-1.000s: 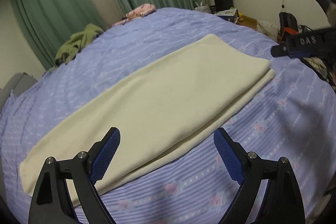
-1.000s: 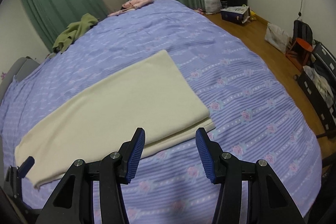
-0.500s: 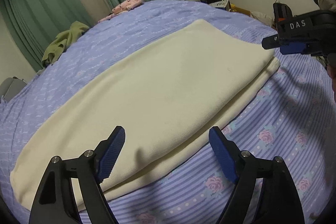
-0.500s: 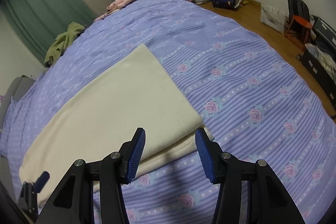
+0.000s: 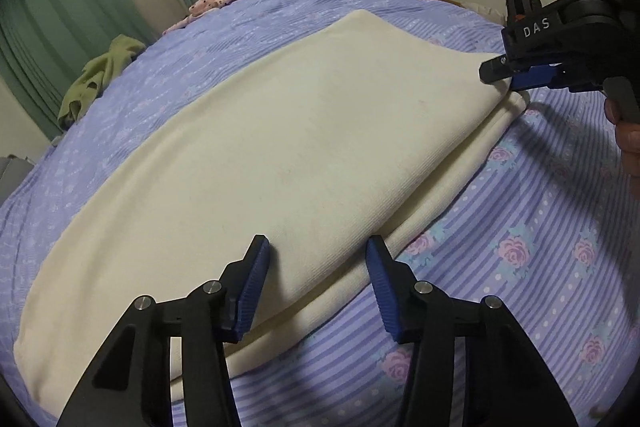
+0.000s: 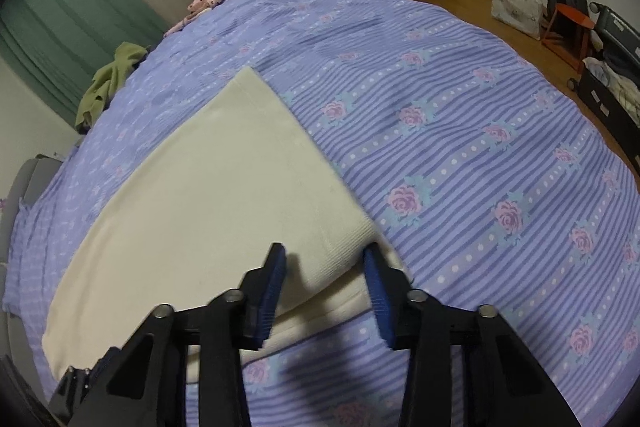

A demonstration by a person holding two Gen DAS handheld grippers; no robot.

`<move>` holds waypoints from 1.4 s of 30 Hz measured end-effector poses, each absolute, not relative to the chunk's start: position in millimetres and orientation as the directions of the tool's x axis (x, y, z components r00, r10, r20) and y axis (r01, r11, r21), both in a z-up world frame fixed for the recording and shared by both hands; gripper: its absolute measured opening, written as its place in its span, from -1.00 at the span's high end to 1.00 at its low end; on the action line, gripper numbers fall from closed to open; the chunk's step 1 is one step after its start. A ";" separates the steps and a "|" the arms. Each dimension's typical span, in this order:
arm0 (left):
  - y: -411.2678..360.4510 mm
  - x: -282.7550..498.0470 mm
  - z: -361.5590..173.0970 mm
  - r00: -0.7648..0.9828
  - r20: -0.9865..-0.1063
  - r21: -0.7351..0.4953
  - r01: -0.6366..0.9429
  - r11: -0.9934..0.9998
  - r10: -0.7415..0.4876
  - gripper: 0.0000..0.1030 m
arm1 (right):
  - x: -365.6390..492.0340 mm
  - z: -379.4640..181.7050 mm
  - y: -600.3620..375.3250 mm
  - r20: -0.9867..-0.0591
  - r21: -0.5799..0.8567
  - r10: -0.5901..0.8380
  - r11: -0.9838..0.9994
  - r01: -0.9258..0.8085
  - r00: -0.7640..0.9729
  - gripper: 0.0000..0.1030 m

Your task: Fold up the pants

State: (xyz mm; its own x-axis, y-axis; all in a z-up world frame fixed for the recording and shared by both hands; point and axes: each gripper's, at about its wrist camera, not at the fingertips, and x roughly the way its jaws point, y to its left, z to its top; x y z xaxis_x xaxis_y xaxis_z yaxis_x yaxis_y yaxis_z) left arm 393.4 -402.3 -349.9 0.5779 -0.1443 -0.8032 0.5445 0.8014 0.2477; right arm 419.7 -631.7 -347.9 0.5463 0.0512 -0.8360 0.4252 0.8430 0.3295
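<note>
1. Striped rose-print bedspread [image 6: 480,155] carried the cream pants [image 5: 280,147], laid long and already doubled leg over leg.
2. Left gripper [image 5: 316,283] stood spread astride the near long edge, seemingly to pinch both layers.
3. Right gripper [image 6: 324,287], also spread, straddled the end corner, probably for a matching lift.

Black left claw [image 5: 316,279] and right claw [image 6: 324,285]: ribbed blue pads, silver screws, white "DAS" lettering.

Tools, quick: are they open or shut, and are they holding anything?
Left tool: open, holding nothing, fingers straddling the long edge of the cream pants.
Right tool: open, holding nothing, fingers around the pants' corner.
</note>
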 end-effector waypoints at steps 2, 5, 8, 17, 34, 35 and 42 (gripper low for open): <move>-403.4 393.2 -349.3 0.578 -0.802 0.247 0.551 0.797 -0.151 0.06 | 416.8 -349.7 -638.8 -0.832 0.371 0.079 0.815 0.444 0.550 0.30; -404.0 393.8 -350.2 0.577 -0.802 0.248 0.553 0.795 -0.152 0.06 | 407.1 -348.1 -644.2 -0.819 0.414 0.093 0.779 0.471 0.565 0.30; -406.1 394.9 -351.0 0.567 -0.808 0.240 0.563 0.791 -0.159 0.22 | 411.0 -352.7 -642.1 -0.829 0.403 0.091 0.781 0.477 0.552 0.30; -405.5 395.6 -336.4 0.535 -0.820 0.177 0.571 0.802 -0.200 0.89 | 407.4 -335.3 -639.7 -0.820 0.370 0.046 0.804 0.466 0.571 0.84; -408.9 390.7 -344.3 0.432 -0.874 0.066 0.563 0.824 -0.225 0.73 | 397.5 -343.3 -643.1 -0.859 0.277 -0.020 0.821 0.499 0.511 0.65; -410.7 389.3 -340.3 0.420 -0.879 0.059 0.567 0.821 -0.227 0.62 | 394.9 -340.9 -643.9 -0.860 0.285 -0.020 0.809 0.514 0.509 0.39; -418.0 366.5 -308.5 0.527 -0.812 0.107 0.557 0.824 -0.251 -0.27 | 375.3 -343.2 -644.1 -0.831 0.394 0.040 0.747 0.535 0.555 -0.05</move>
State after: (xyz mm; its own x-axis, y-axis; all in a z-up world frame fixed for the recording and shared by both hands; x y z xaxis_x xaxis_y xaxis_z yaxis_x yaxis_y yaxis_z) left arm 366.5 -418.0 -308.5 0.5271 -0.2510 -0.8119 0.5569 0.8237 0.1069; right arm 375.3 -644.1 -343.2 0.5549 0.0400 -0.8309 0.5354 0.7473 0.3935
